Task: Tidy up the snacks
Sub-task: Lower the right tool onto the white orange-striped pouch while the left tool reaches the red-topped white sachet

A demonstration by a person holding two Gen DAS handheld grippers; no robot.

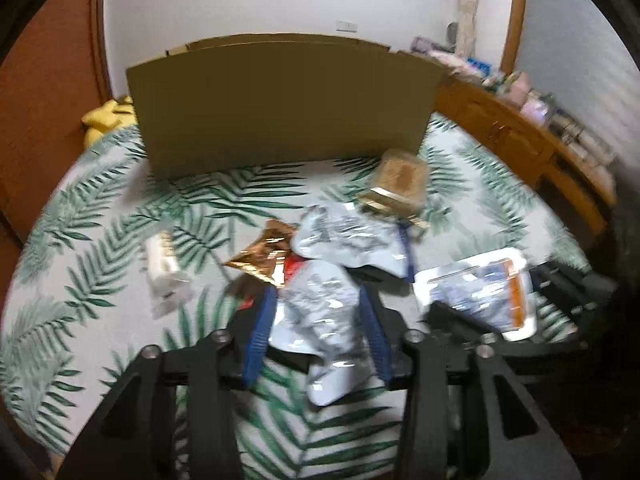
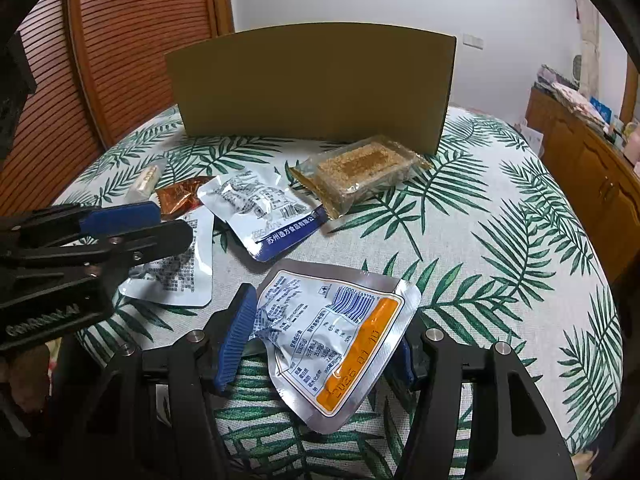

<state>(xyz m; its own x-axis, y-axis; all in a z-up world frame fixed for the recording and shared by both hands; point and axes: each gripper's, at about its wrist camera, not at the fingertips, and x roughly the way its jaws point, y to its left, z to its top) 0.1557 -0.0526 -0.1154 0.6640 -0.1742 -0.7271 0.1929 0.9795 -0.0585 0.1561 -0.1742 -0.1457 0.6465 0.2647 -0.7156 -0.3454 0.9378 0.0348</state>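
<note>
- Snack sort, mid-grab: R tongs [image 2: 320, 352] pinch the orange-band pouch [image 2: 340, 340] at the near edge of the leaf-print table [image 2: 500, 240]. One blue pad creases its L side. The far pad is hidden behind the foil.
- L tongs [image 1: 318, 340] stand spread astride a plain silver pouch [image 1: 316, 312] lying flat nearby. The pads don't appear to press it yet.
- Step in hand, by the look of it: lift both pouches and carry them to the cardboard box [image 2: 312, 84] standing at the back of the table.
- Tip for R: foil is slick and the pouch is floppy, so keep the squeeze firm and lift straight up before swinging back. Its loose corner may drag on the cloth.
- Tip for L: centre the pouch between the pads and close on its body, not the thin seam. Check it comes up alone, since its top edge touches the blue-edged pouch [image 2: 260, 208].
- Route: the sesame bar [image 2: 360, 172] sits just in front of the box, so pass above it.
- Still waiting: copper wrapper [image 2: 178, 196] and small white sweet [image 2: 146, 180], on the L side of the pile.
</note>
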